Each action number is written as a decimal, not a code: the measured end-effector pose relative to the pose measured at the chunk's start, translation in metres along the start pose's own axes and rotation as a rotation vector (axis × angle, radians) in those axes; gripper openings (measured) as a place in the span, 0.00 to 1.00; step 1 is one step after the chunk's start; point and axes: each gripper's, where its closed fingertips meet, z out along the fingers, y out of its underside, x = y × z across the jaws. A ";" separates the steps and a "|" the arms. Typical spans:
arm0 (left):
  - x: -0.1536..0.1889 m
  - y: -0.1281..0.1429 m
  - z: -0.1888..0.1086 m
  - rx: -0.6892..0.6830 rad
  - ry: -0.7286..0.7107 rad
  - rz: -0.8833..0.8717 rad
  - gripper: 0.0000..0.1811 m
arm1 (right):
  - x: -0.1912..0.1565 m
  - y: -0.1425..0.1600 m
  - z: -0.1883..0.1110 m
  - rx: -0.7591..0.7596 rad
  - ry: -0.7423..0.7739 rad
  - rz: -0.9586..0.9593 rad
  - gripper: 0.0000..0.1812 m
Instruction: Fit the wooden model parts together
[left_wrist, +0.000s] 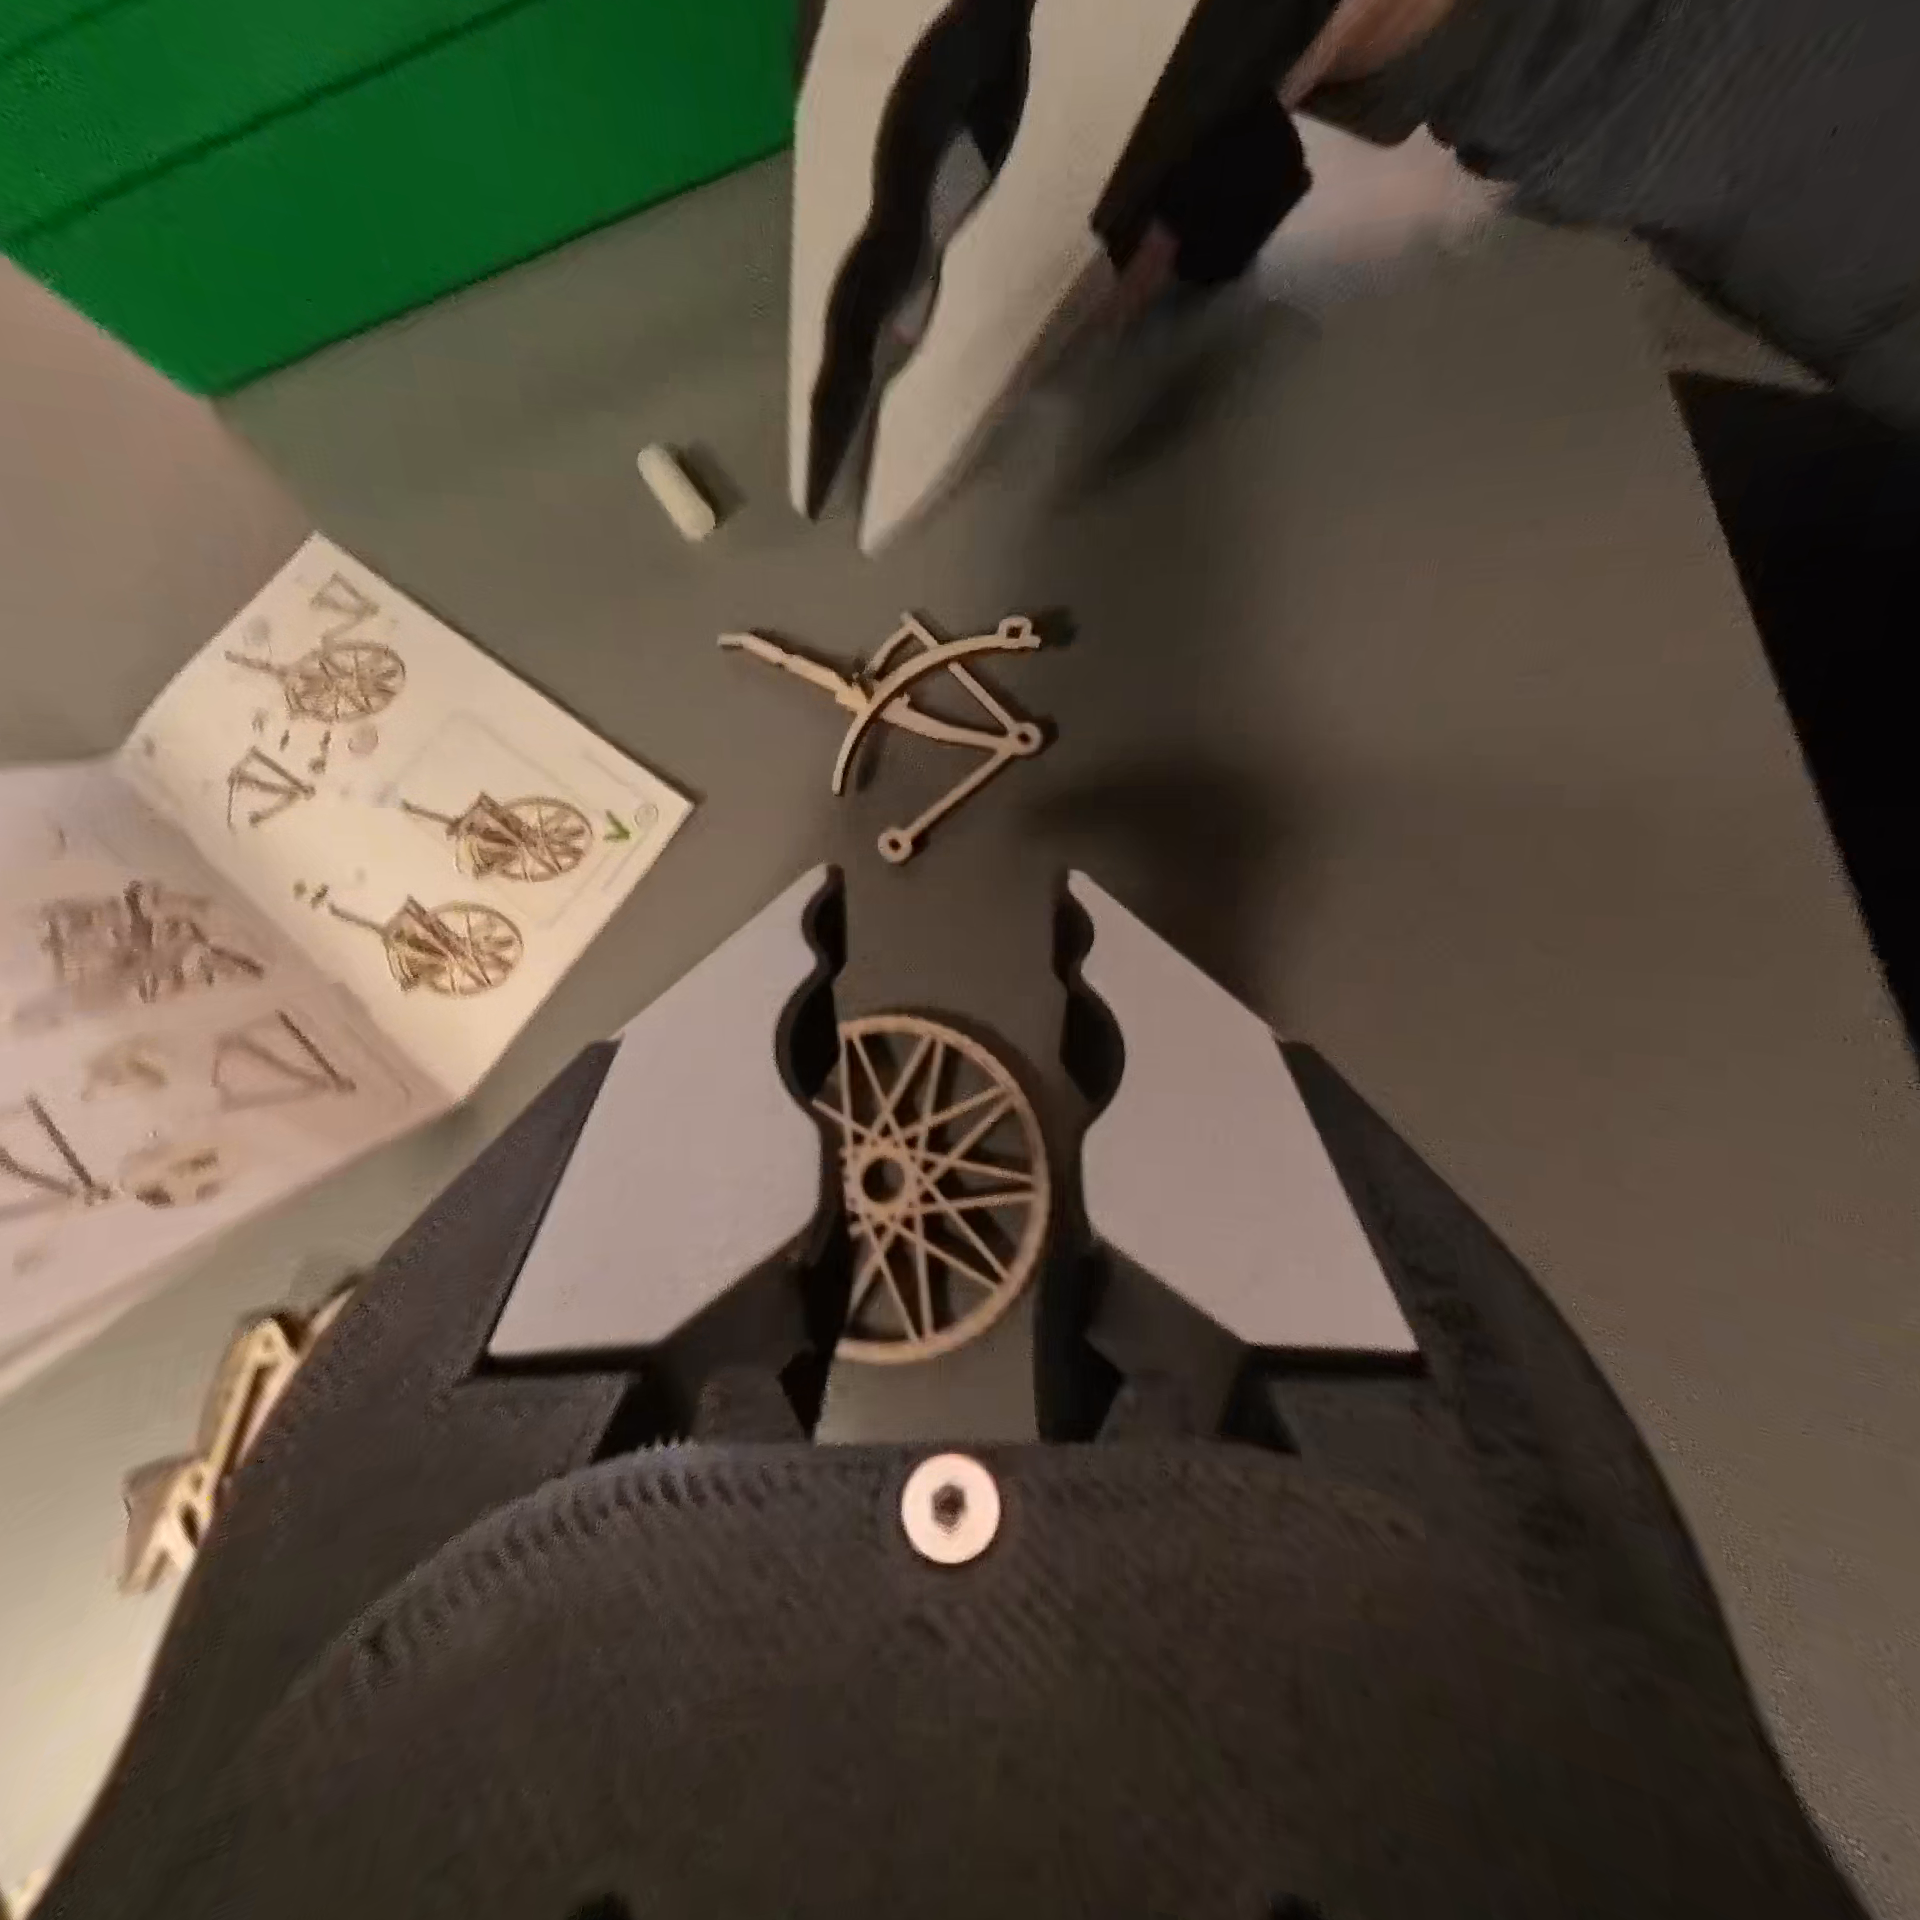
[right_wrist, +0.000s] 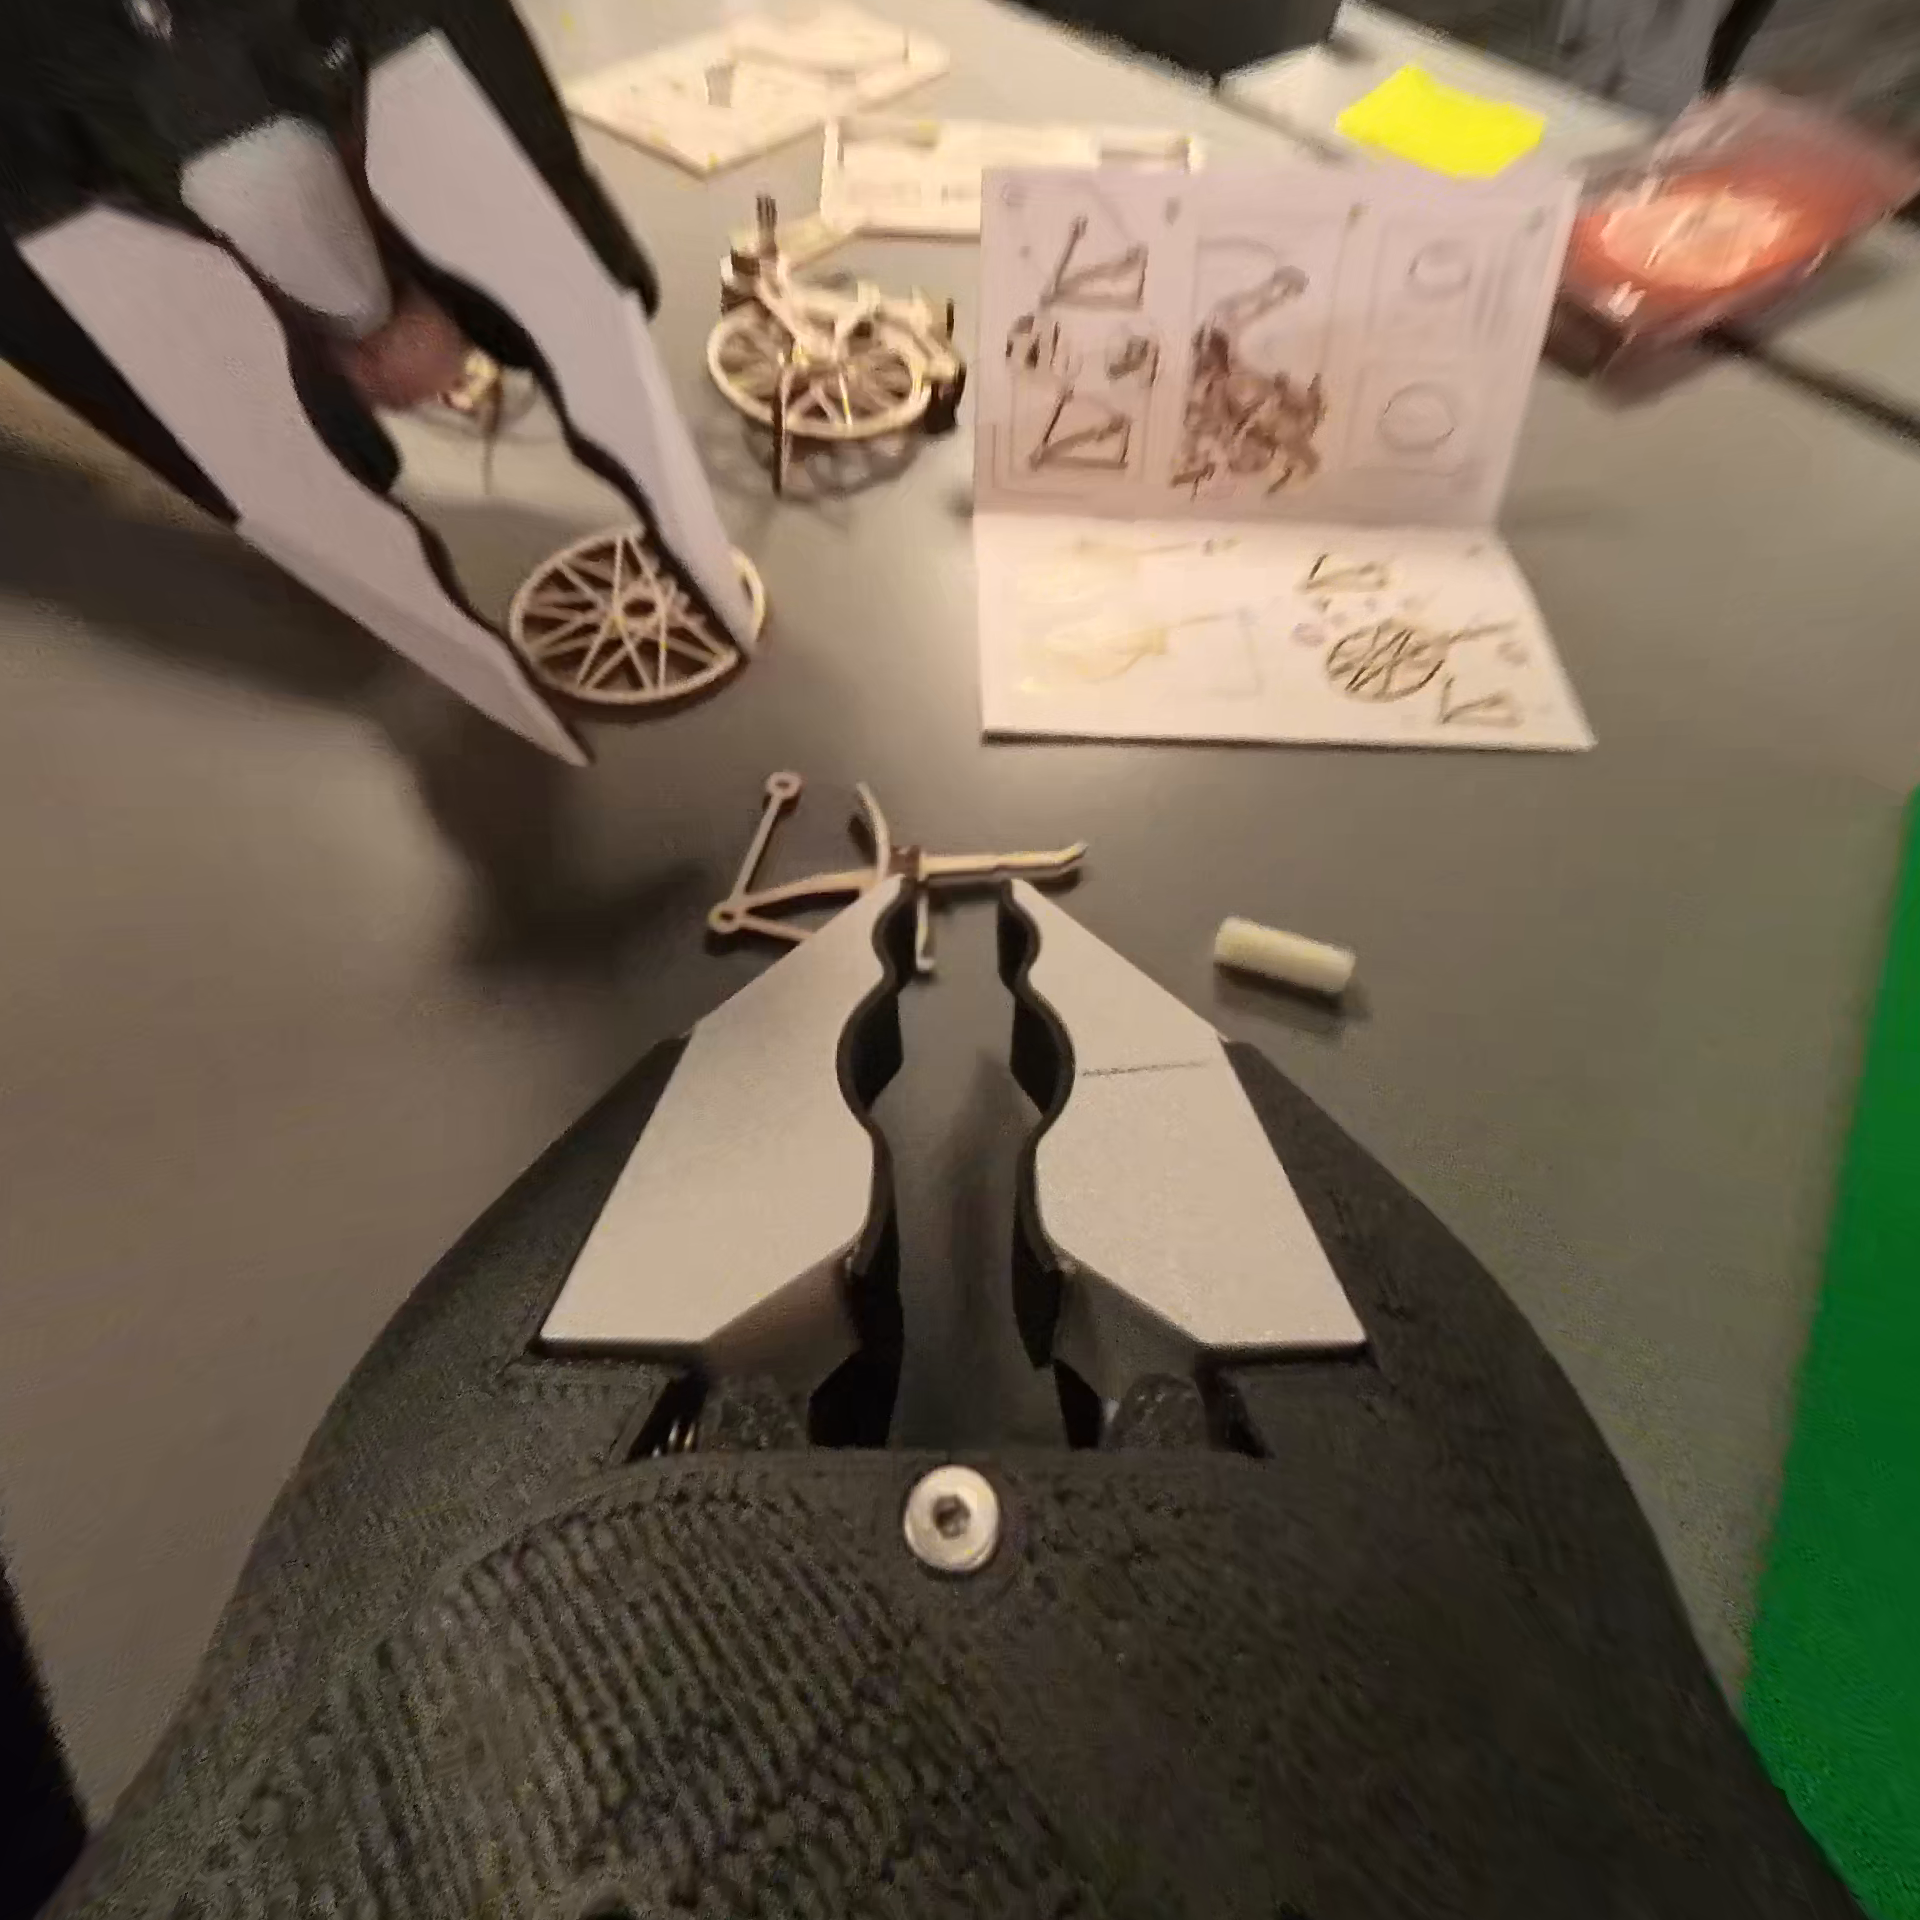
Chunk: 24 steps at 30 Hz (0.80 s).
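A wooden spoked wheel (left_wrist: 935, 1184) lies flat on the dark table between the fingers of my left gripper (left_wrist: 954, 883), which is open and straddles it. In the right wrist view the wheel (right_wrist: 623, 634) shows under that left gripper (right_wrist: 665, 686). A thin wooden frame part (left_wrist: 904, 727) lies just beyond the wheel. My right gripper (right_wrist: 948, 899) is open with a narrow gap, its tips at the near edge of the frame part (right_wrist: 831, 873), and a thin strut of the part lies between them. The right gripper also shows in the left wrist view (left_wrist: 844, 528).
A small white cylinder (right_wrist: 1283, 956) lies beside the frame part. A folded instruction sheet (right_wrist: 1268, 468) stands on the table. A partly built wooden model (right_wrist: 831, 364) stands behind the wheel. A green box (left_wrist: 364, 156), wooden part sheets (right_wrist: 769, 83) and a red packet (right_wrist: 1704, 229) border the area. There is about 8 centimetres between the tips of the two grippers.
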 end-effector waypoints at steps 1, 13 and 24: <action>-0.002 -0.001 0.005 -0.004 0.011 0.031 0.20 | -0.005 0.006 0.002 -0.045 0.011 0.001 0.09; -0.002 0.005 0.028 -0.092 0.208 0.286 0.09 | -0.025 0.021 0.008 -0.202 0.092 0.080 0.08; -0.004 0.006 0.031 -0.107 0.250 0.354 0.00 | -0.018 0.022 0.013 -0.271 0.065 -0.044 0.02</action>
